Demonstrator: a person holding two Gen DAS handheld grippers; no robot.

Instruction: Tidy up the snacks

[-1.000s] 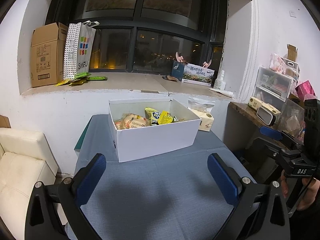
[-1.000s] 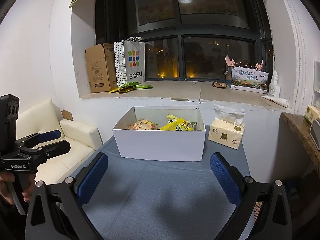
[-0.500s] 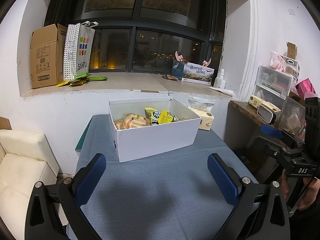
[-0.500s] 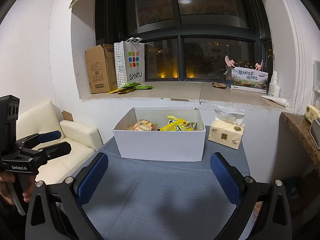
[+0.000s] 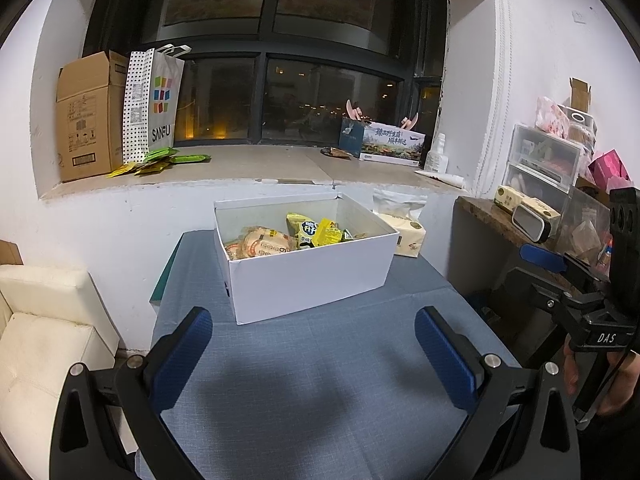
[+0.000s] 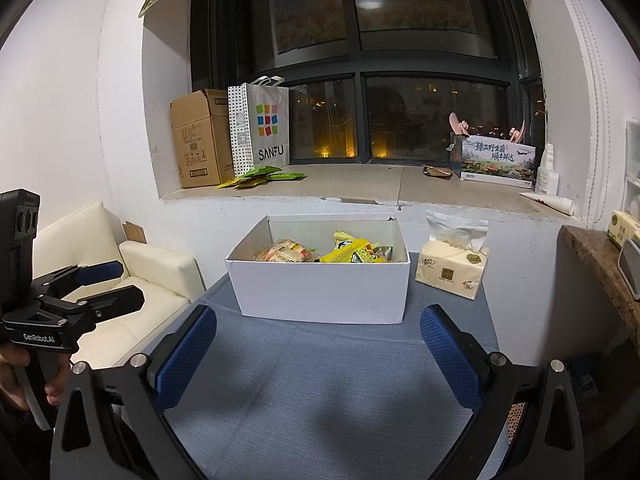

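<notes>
A white open box point(image 5: 308, 276) stands on the blue-grey table point(image 5: 304, 380), also in the right wrist view point(image 6: 320, 292). It holds several snack packets: orange-beige ones point(image 5: 260, 242) on the left, yellow ones point(image 5: 316, 232) on the right. My left gripper point(image 5: 312, 332) is open and empty, held back from the box over the table. My right gripper point(image 6: 318, 332) is open and empty, likewise short of the box. Each gripper shows at the edge of the other's view, the right one point(image 5: 560, 276) and the left one point(image 6: 100, 284).
A tissue pack point(image 6: 452, 268) lies right of the box. The windowsill holds a cardboard box point(image 5: 88, 116), a SANFU bag point(image 5: 154, 104), green packets point(image 5: 160, 160) and a printed carton point(image 5: 390, 144). A white sofa point(image 6: 132, 280) is left; a cluttered shelf point(image 5: 532, 216) is right.
</notes>
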